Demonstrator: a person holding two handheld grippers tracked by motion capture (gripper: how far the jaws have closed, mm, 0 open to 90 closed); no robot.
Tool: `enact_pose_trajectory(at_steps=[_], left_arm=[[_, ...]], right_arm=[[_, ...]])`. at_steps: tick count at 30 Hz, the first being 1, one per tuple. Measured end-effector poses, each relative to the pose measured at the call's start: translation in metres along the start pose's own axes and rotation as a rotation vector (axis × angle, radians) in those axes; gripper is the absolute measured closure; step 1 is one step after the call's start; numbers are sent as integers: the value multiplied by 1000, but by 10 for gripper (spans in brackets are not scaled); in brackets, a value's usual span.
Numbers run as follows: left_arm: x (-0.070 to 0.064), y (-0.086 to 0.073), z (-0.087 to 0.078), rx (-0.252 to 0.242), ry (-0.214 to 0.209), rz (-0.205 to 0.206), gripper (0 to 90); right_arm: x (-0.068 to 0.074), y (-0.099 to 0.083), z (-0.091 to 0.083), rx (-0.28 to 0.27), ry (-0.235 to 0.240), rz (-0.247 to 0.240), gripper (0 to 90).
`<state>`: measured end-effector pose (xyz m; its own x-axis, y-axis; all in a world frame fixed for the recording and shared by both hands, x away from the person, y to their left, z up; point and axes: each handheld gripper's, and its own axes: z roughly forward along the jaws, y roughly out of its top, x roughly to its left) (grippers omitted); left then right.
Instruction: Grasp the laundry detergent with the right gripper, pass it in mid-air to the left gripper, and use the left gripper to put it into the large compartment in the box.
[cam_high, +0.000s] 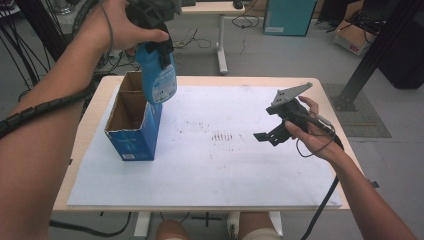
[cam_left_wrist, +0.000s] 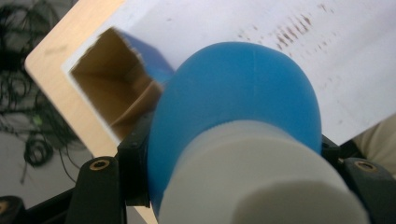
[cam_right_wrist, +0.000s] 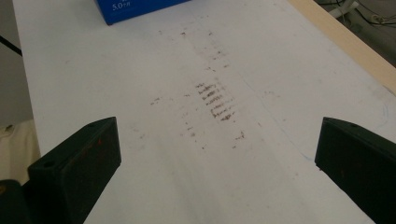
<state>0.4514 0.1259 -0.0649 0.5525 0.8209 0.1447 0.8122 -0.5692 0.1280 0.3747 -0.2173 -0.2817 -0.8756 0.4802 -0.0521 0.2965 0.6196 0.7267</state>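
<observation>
Bottle (cam_high: 159, 80) hangs above the box (cam_high: 134, 125) in the high view, clamped by our left gripper (cam_high: 162, 47), presumably for dropping in. Left gripper view: jaws pinch its neck, box (cam_left_wrist: 112, 88) mouth below. Right gripper view: our right gripper (cam_right_wrist: 217, 154) gapes wide, empty, idle over the mat (cam_right_wrist: 163, 177).

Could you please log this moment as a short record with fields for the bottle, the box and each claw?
bottle: blue, white cap, held in the air above the box
box: blue carton, top open, upright at the table's left
left claw: shut on bottle
right claw: open, holds nothing, over the white sheet
sheet: white, dark scuff marks at its middle
</observation>
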Motion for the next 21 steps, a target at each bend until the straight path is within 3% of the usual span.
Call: enact_pose_trajectory(at_steps=[6, 7, 10, 15, 21], left_arm=[[28, -11, -19, -47, 26, -200, 368], [33, -14, -22, -51, 28, -256, 369], [43, -19, -29, -49, 49, -333, 369], [50, -24, -35, -30, 91, -397, 369], [59, -33, -33, -35, 52, -483, 369]], right_arm=[[1, -5, -18, 5, -31, -11, 2], [0, -6, -21, 6, -33, -14, 2], [0, -8, -27, 11, -46, -20, 2], [0, -14, -36, 11, -46, -17, 2], [1, -18, -42, 4, -57, -19, 2]])
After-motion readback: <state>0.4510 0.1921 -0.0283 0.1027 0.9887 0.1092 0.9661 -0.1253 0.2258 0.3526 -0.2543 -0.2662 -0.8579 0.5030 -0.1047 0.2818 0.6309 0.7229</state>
